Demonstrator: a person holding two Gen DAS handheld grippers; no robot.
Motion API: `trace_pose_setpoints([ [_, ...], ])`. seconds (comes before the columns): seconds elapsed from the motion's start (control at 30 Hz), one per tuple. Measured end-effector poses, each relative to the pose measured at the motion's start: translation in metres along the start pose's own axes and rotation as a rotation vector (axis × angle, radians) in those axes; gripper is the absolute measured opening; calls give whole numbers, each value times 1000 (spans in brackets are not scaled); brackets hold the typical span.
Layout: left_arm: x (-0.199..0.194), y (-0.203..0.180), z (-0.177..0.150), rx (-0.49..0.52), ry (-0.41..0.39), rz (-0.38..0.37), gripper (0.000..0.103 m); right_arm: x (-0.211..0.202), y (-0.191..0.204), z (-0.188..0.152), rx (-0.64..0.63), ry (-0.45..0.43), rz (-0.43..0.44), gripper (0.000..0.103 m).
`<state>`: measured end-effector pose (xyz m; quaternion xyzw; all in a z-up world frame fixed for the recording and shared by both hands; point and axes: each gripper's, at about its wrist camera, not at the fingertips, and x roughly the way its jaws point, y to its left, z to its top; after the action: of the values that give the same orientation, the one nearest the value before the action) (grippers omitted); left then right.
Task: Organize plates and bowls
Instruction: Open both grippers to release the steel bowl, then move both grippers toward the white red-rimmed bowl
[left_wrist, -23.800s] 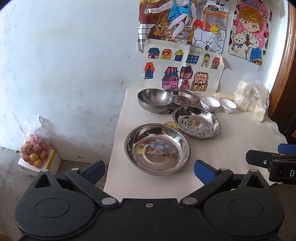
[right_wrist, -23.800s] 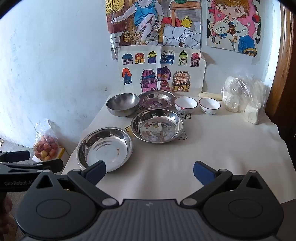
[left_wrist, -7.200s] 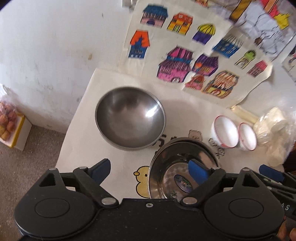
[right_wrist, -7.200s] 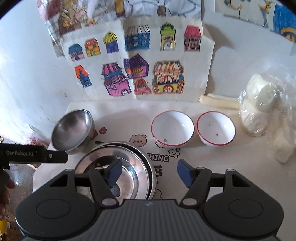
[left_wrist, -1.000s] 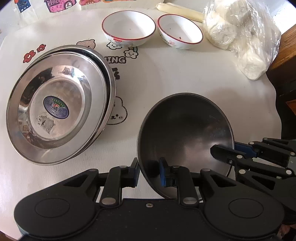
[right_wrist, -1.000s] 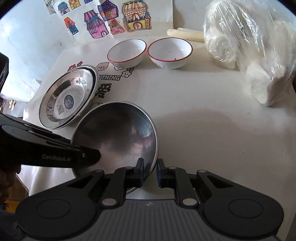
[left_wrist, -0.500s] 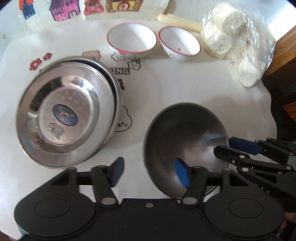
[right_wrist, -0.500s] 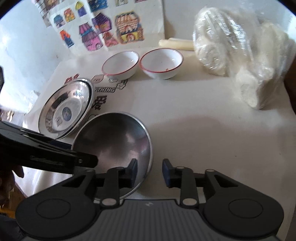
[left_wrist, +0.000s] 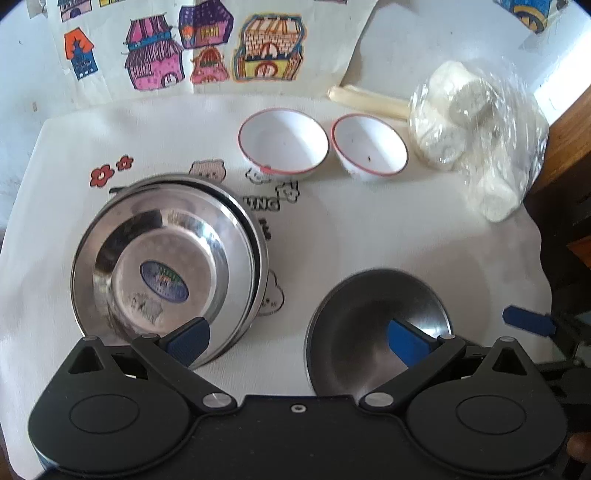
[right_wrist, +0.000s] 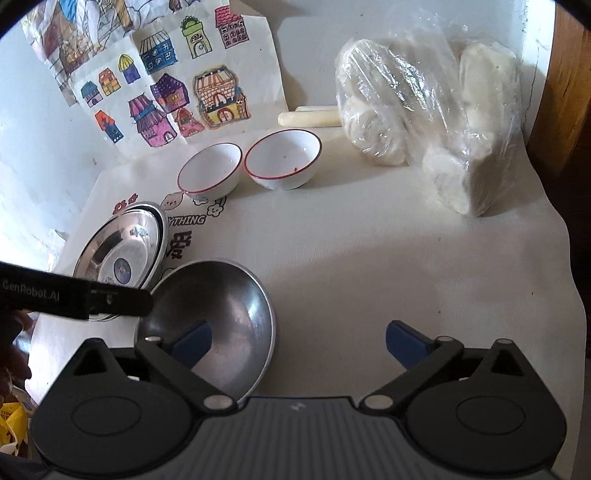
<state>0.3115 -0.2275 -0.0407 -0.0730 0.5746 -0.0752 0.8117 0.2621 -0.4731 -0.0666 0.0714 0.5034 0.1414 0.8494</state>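
Both tools have just let go of the deep round steel bowl (left_wrist: 373, 325). A second ago each one pinched its rim; now the left gripper (left_wrist: 295, 338) and the right gripper (right_wrist: 299, 341) have their blue fingers wide apart and hold nothing. The bowl sits alone on the white table cloth (left_wrist: 369, 236), just beside the stack of shiny steel plates (left_wrist: 166, 273). The two small white bowls with red rims (left_wrist: 283, 144) at the back are probably next.
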Motion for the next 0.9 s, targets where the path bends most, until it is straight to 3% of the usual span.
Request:
trace_pose_setpoints([
  [0.57,17,-23,36,-116,-86,-14,102,-5,-37,-4,100,-65,-104,103],
  [0.9,39,-25,62,-292,-101,-79,102,-3,-50,4,144,-133,-132,103],
])
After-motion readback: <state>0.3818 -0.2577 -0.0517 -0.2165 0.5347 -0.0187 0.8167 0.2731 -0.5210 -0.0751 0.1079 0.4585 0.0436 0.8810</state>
